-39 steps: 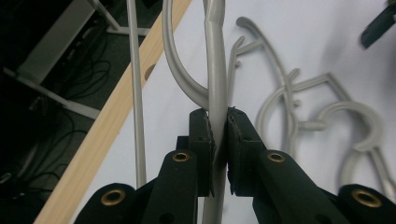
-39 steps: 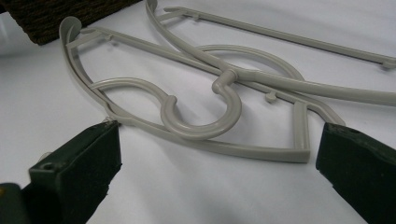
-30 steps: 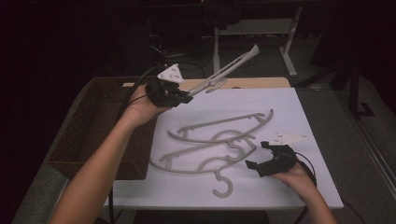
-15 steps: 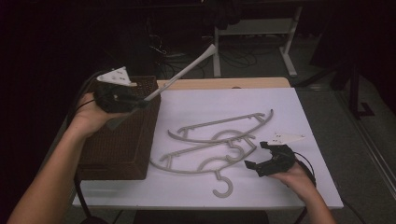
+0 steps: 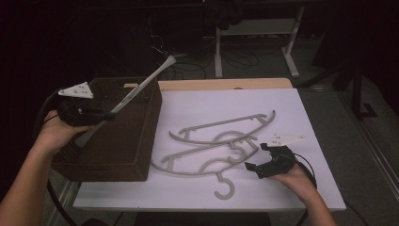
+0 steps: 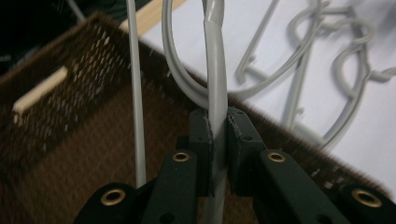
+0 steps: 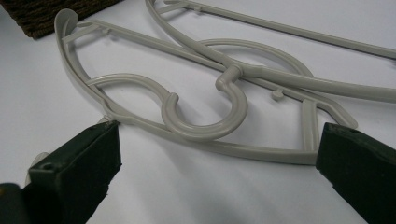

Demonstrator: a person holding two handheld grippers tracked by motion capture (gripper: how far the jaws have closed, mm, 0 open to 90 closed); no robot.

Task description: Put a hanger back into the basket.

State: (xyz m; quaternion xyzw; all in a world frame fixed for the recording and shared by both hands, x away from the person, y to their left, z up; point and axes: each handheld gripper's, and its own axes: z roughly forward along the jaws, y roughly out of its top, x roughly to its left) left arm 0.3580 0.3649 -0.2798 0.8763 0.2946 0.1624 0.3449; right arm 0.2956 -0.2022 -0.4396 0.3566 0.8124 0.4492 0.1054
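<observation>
My left gripper (image 5: 109,115) is shut on a grey plastic hanger (image 5: 141,87) and holds it over the brown woven basket (image 5: 141,160); the hanger slants up to the right past the basket's far rim. In the left gripper view the pads (image 6: 236,140) pinch the held hanger's bar (image 6: 215,93) above the basket (image 6: 70,140). Two more grey hangers (image 5: 221,127) (image 5: 207,162) lie overlapped on the white table. My right gripper (image 5: 258,156) rests on the table just right of them, open. Its jaws stand wide apart before a hanger hook (image 7: 205,130).
The white tabletop (image 5: 197,106) has a wooden strip (image 5: 226,84) along its far edge. The basket stands at the table's left edge. Behind the table are dark floor, cables and a white desk frame (image 5: 291,61).
My left hand has carried the held hanger leftward from above the table's far side to over the basket. The right hand and the two lying hangers have stayed put.
</observation>
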